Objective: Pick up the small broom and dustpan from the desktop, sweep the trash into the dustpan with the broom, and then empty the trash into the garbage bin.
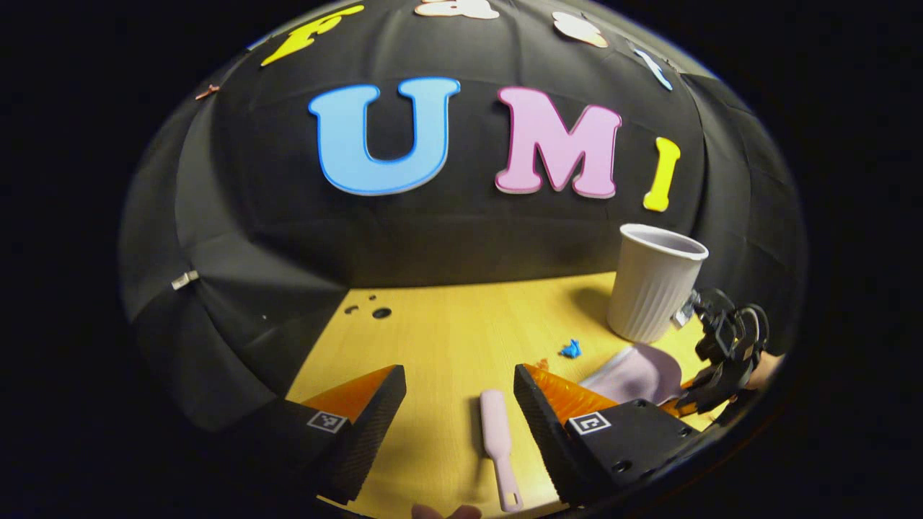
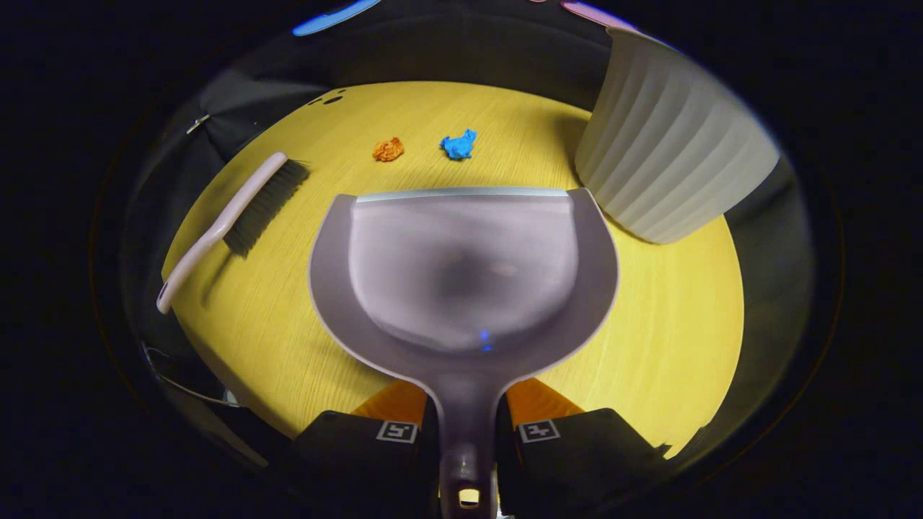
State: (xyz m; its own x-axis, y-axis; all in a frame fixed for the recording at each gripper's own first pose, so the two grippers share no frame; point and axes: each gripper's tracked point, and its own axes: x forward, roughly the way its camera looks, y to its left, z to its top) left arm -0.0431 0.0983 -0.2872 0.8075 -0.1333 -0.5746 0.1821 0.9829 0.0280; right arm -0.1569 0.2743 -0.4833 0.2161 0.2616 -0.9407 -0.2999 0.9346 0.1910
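Your right gripper [image 2: 467, 425] has both fingers pressed against the handle of the dustpan [image 2: 461, 274], which runs up from six o'clock in the right gripper view; the pan's mouth faces away from you toward twelve o'clock, with its pale front lip lying across the middle of the yellow desktop [image 2: 670, 324]. Just beyond that lip, at about twelve o'clock, sit two crumpled scraps: an orange scrap [image 2: 388, 149] and, to its right, a blue scrap [image 2: 458, 145], both apart from the pan. The ribbed white garbage bin [image 2: 667, 144] stands at two o'clock, close beside the pan's right wall. The small broom [image 2: 231, 216] lies at nine to ten o'clock, handle end toward you, dark bristles facing the pan, not touching it. In the left gripper view, your left gripper [image 1: 459, 400] is spread wide, pinching nothing, and the broom's pale handle [image 1: 499, 447] lies on the desktop at six o'clock between the two fingers without either one touching it. From there the bin [image 1: 652, 288] stands upright at three o'clock, the blue scrap [image 1: 571, 349] lies at four o'clock near its base, and the dustpan [image 1: 638, 375] shows at four o'clock with the right gripper [image 1: 725, 353] behind it at the edge.
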